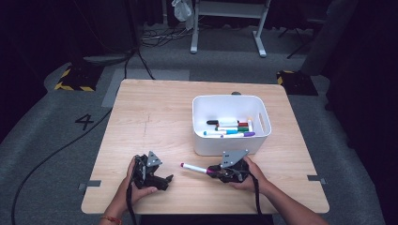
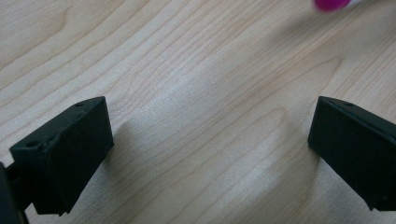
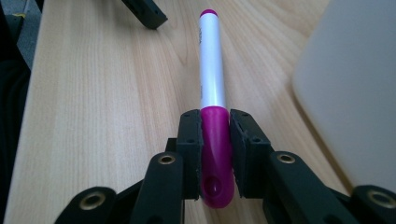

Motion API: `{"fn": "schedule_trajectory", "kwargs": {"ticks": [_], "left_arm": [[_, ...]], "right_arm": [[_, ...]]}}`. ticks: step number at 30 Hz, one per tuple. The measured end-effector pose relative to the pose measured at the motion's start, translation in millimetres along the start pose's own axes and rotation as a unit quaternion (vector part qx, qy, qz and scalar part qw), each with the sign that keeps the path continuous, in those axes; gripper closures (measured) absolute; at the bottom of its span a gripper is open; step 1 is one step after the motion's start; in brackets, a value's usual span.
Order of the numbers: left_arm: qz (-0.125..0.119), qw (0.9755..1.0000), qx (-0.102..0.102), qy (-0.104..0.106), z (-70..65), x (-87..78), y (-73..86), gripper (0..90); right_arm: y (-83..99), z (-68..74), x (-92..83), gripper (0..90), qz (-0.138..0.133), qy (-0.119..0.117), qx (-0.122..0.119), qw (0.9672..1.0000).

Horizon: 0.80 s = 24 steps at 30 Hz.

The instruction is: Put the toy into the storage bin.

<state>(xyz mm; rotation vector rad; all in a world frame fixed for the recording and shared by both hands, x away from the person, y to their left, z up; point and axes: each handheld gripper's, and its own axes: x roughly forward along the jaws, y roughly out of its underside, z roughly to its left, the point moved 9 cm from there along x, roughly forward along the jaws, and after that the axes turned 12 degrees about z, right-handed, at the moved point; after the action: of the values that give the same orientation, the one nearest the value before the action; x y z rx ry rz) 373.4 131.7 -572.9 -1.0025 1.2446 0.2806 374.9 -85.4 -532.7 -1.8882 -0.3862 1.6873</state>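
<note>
Two hands come in from the bottom of the high view, each wrapped around a gripper low over the wooden table (image 1: 155,117). The right gripper (image 1: 212,171) lies nearly level in its hand, pointing toward the left of that view, with the forearm slanting in from the lower right and the cable trailing back along it. Its jaws are clamped on the magenta cap of a marker (image 3: 212,93); in the right gripper view the cap sits squeezed between the two black pads and the white barrel juts straight ahead, ending in a small magenta tip. In the high view the marker (image 1: 195,168) stretches out to the left of the gripper, near the front wall of the white bin (image 1: 230,145), which holds several more markers (image 1: 231,129). Whether the barrel rests on the wood or hangs just above it is hard to judge.

The left gripper (image 1: 164,180) points to the right, its hand cupped behind the body with the wrist bent in from below. Its jaws stand wide apart over bare wood, holding nothing. The marker's magenta tip (image 2: 332,3) shows blurred at the top edge of the left gripper view.
</note>
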Motion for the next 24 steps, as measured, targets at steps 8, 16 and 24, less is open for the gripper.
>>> {"fn": "schedule_trajectory", "kwargs": {"ticks": [8, 16, 24], "left_arm": [[0.000, 1.0000, -0.002, 0.002, -0.4, 0.2, -0.1, 0.0], [-0.002, 1.0000, -0.003, 0.002, -0.5, 0.5, -0.6, 0.0], [-0.001, 1.0000, -0.004, 0.002, -0.5, 0.5, -0.6, 0.0]], "right_arm": [[-3.9, -3.7, -42.5, 75.6, -0.021, 0.013, -0.026, 0.9994], [-9.1, -15.1, -91.7, 75.6, -0.038, 0.040, -0.037, 0.9978], [-15.1, -38.5, -144.4, 75.6, -0.055, 0.068, -0.028, 0.9958]]}}
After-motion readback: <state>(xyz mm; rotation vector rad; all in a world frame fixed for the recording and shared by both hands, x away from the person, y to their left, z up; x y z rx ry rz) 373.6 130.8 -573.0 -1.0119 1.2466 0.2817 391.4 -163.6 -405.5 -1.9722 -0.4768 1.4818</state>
